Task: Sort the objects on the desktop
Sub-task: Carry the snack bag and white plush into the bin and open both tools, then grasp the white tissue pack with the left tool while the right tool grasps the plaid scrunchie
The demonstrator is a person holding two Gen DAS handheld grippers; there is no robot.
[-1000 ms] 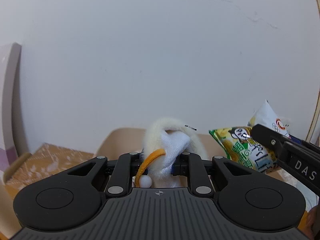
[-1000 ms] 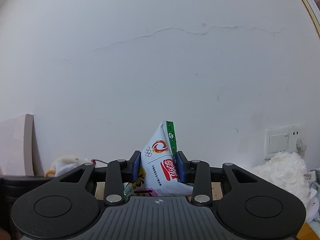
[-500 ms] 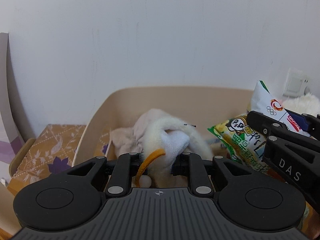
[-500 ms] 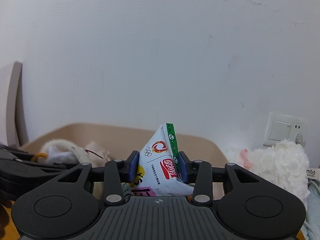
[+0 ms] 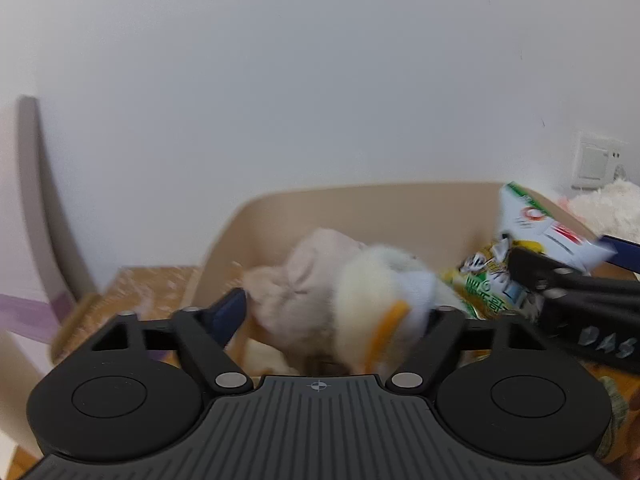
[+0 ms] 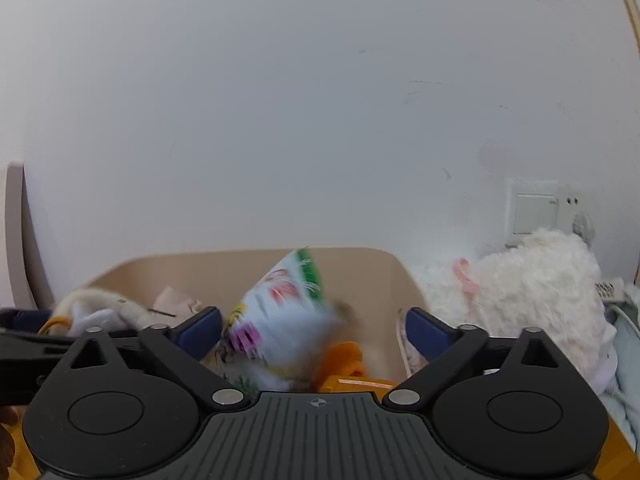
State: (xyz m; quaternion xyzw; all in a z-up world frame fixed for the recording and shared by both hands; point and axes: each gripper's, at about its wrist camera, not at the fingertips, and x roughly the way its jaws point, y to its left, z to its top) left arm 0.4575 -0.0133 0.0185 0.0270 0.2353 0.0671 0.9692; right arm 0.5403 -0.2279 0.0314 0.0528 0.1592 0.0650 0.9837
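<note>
While both sets of jaws had just been opening, the two carried things hung blurred over the beige bin [image 5: 400, 208]. A fluffy white toy [image 5: 372, 292] with an orange band lay between the spread fingers of the left hand-held gripper [image 5: 340, 312], against the right-hand finger and clear of the left-hand blue pad [image 5: 230, 312]; that hand-held gripper stood open. Just behind the toy, inside the bin, sat a pale pink soft toy [image 5: 308, 276]. Beside the toy on its right lay a green-and-yellow snack bag [image 5: 480, 284], also within the bin's walls.

In the right wrist view a white snack packet [image 6: 280, 316] with a green edge and a pink patch was smeared by motion between the widely parted blue pads [image 6: 200, 330] of the right hand-held gripper [image 6: 316, 328]; neither pad pressed on it, so this hand-held gripper was open too. Under the packet, low in the bin [image 6: 360, 272], showed something orange [image 6: 344, 360]. The white toy [image 6: 96, 308] appeared at the bin's left end, by the black fingers of the other hand-held gripper.

Outside the bin, just beyond its right wall, rested a large fluffy white plush [image 6: 532, 288] with a pink ribbon. Above that plush a wall switch [image 6: 534, 212] was fixed to the white wall [image 6: 280, 100]. Left of the bin a patterned brown tabletop [image 5: 148, 292] was visible.
</note>
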